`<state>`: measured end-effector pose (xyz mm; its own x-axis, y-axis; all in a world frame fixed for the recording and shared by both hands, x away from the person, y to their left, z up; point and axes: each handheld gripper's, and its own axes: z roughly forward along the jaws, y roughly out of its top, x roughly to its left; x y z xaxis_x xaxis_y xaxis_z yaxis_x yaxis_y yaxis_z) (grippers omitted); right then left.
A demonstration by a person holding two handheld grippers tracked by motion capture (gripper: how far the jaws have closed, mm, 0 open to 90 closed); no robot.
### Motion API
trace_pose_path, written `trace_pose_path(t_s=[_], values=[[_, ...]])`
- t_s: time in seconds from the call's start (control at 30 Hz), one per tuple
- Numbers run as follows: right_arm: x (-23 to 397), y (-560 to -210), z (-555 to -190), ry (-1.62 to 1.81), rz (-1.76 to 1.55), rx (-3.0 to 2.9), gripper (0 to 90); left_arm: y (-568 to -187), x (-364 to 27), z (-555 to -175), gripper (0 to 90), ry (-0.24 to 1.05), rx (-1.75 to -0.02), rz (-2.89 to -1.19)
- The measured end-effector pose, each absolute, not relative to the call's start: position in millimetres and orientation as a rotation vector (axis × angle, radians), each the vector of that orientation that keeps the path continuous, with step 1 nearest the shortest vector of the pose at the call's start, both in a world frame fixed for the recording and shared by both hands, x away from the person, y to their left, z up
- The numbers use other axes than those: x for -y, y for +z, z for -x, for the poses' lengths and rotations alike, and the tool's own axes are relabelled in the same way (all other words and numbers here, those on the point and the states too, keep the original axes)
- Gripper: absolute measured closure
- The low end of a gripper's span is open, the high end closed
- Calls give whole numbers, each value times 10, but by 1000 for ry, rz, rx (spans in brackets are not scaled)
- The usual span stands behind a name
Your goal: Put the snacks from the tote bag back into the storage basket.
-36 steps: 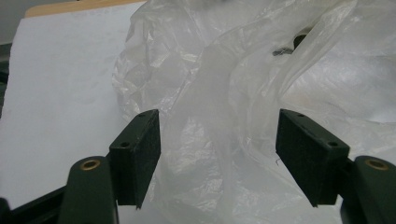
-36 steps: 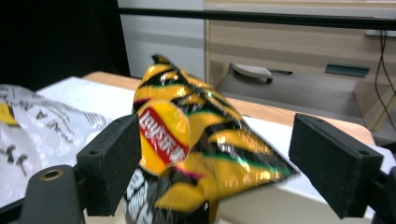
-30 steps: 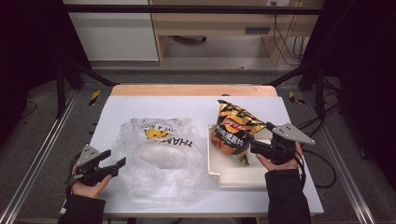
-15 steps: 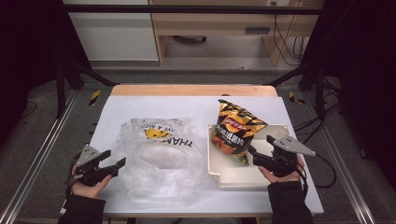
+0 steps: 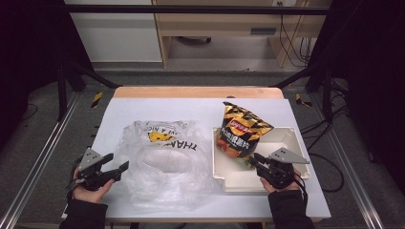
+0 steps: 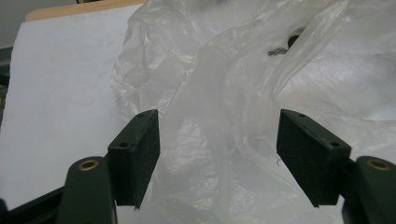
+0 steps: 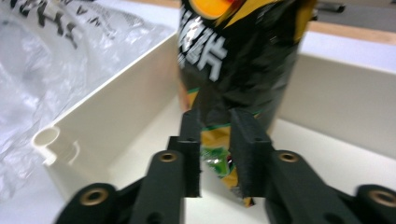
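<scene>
- Desk: white; clear plastic bag spread left of centre.
- Cream tray, right: chip bag stands at its far-left corner.
- Right tool: jaws just closed, clamped on the chip bag's near bottom edge. I judge the grasp made; next, lift clear of the tray wall toward the plastic bag.
- Left tool: jaws apart at the plastic bag's left edge, unmoved.
- Change: right tool lower, jaws narrowed.

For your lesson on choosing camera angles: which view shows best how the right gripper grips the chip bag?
The right gripper view: the right gripper has its jaws closed on the chip bag's bottom corner, seen close up. The high view shows the whole bag leaning in the tray, with the grip tiny. The left gripper view faces the plastic bag.
</scene>
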<state>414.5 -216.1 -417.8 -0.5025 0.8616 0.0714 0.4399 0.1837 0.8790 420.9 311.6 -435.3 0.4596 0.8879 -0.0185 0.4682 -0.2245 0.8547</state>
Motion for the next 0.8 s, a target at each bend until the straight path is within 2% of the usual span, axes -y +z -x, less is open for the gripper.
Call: trace_pose_path(t_s=[0.17, 0.8], values=[[2080, -4231, -4155, 1232, -1185, -2094, 900, -4356, -3116, -4213, 296, 619, -1143, -1859], [1987, -4400, -4348, 1143, -1234, -2138, 897, -4364, -3108, -4224, 297, 619, -1143, -1872]])
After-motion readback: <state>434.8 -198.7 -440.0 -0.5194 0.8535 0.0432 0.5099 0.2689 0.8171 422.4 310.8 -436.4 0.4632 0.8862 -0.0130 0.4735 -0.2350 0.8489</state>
